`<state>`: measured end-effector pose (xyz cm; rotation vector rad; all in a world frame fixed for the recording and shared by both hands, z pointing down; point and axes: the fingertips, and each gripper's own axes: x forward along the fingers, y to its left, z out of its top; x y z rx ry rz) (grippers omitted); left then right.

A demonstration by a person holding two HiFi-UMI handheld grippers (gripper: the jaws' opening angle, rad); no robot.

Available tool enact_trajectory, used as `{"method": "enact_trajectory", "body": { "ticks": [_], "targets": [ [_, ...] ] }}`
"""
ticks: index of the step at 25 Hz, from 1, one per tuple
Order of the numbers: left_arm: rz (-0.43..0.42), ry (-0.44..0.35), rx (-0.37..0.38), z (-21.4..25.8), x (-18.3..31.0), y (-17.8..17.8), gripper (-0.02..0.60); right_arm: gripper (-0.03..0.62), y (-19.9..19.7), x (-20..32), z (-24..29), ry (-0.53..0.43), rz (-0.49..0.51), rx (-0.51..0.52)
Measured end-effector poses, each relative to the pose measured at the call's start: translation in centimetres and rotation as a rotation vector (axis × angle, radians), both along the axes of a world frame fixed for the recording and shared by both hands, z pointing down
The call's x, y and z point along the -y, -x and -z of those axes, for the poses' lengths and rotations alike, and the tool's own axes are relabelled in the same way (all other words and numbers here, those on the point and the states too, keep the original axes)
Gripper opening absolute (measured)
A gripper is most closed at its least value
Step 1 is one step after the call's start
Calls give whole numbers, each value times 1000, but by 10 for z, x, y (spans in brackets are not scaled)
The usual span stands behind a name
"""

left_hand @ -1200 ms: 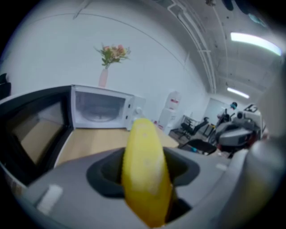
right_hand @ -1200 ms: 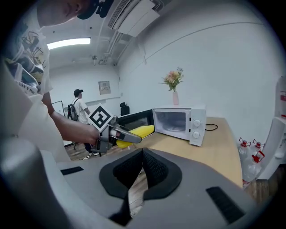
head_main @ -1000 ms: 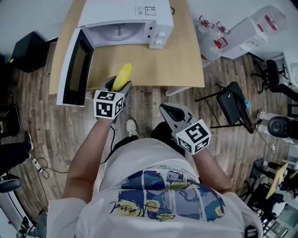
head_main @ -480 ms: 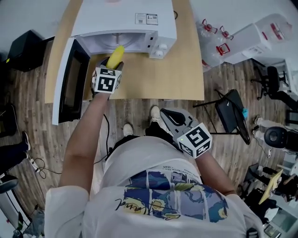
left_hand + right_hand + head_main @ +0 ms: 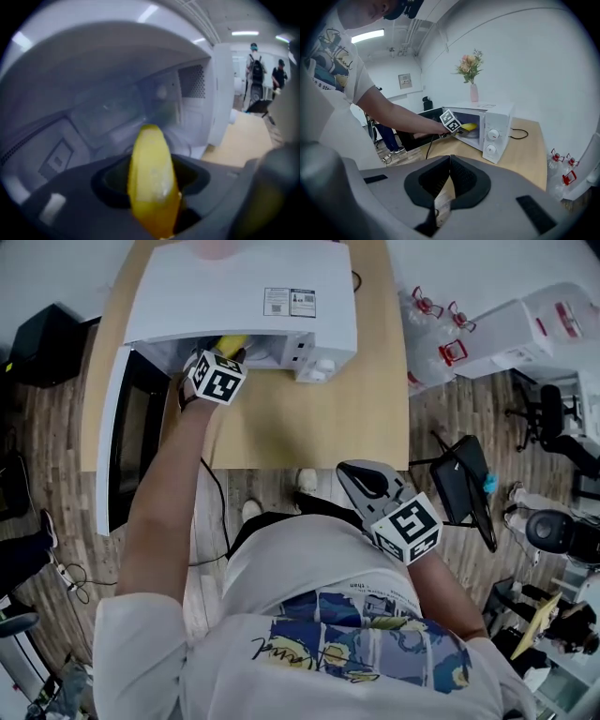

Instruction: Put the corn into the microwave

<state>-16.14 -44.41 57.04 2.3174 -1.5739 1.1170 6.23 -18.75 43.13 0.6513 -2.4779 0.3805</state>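
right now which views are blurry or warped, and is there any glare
Left gripper view: soft all over, the corn and microwave cavity smeared, dark fisheye corners. Right gripper view: sharp, edges bowed, a ceiling light glaring. Head view: crisp, evenly lit, mild wide-angle bend.

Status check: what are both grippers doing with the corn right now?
Left gripper shut on corn, reaching inside microwave. Right gripper shut, empty. Nothing blocking.

My left gripper (image 5: pixel 154 199) has its jaws clamped on the yellow corn (image 5: pixel 149 159), whose tip points into the white microwave (image 5: pixel 108 70) cavity. Blurred behind it lies what may be the glass turntable (image 5: pixel 187 140). At right I see wooden tabletop (image 5: pixel 243 140) and two people (image 5: pixel 255 65) far off.
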Motion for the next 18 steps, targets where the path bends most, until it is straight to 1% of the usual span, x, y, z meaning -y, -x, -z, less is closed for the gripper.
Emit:
{"method": "enact_trajectory", "body": {
  "ticks": [3,6,11,18],
  "targets": [
    [-22,-13,23,-4,18,4,252,11,-2,10,0,1,-11,-9],
    [-31,-16,20,-10,28,5,252,11,-5,18,0,-6,-22,-18],
    [-52,-21,21,-16,37,3,252,11,-9,25,1,-10,-44,-30],
    [-68,-41,22,-18,45,-3,253,11,-10,22,-1,-4,-51,-44]
  ]
}}
